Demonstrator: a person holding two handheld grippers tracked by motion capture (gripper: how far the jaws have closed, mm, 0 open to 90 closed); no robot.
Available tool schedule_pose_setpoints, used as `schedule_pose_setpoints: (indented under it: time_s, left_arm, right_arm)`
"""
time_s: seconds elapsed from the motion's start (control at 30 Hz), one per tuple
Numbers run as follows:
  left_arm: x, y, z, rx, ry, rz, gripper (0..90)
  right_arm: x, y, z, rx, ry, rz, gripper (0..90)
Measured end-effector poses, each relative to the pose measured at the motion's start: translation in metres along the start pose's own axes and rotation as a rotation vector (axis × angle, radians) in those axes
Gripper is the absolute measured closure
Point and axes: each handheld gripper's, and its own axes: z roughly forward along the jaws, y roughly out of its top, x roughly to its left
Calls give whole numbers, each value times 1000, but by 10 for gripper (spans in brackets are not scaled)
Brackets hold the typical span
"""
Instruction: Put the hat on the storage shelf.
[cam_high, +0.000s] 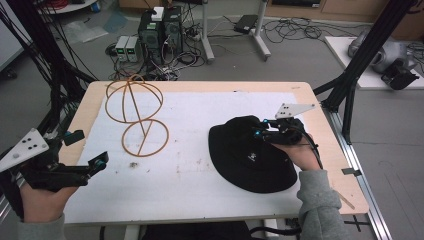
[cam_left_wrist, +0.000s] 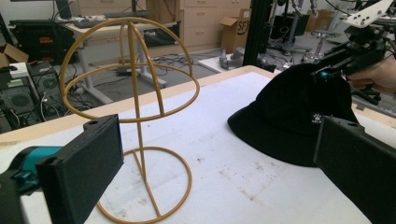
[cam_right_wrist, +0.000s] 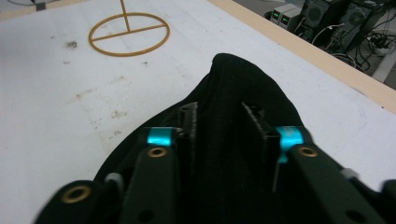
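Right tongs (cam_high: 260, 131) squeezing a bunched-up fold of the black hat (cam_high: 250, 160), pads pressed into the cloth on both sides, as seen close up in the right gripper view (cam_right_wrist: 224, 126). Hat resting on the white sheet (cam_high: 200, 175) of the table (cam_high: 310, 100), at about 4 o'clock from the table's middle, brim flat, top pinched up into a peak. Left tongs (cam_high: 87, 150) wide open and holding nothing, hanging over the table's edge at 8 o'clock, well apart from the hat. Gold wire hat stand (cam_high: 136, 115) upright at 10 o'clock, round foot flat on the sheet, between the two tongs in the left gripper view (cam_left_wrist: 130, 116).
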Motion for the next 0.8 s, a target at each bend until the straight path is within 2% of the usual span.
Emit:
schedule_pose_setpoints:
  time_s: [0.07,0.1,0.13,0.17,0.23,0.63,0.8]
  left_arm:
    - [0,0,0,-2,2,-2,17]
    - [0,0,0,1,0,0,17]
    - [0,0,0,1,0,0,17]
    - [-1,0,1,1,0,0,17]
    - [-1,0,1,1,1,-2,17]
    - [0,0,1,3,2,-1,17]
    - [0,0,1,2,2,-2,17]
  right_arm:
    - [0,0,0,3,-5,-10,739]
    - [1,0,0,1,-11,-21,791]
    - [1,0,0,1,-11,-21,791]
    - [2,0,0,6,-14,-27,839]
    - [2,0,0,6,-7,-32,855]
    - [3,2,-2,-6,20,-9,881]
    - [2,3,-6,-31,30,-4,882]
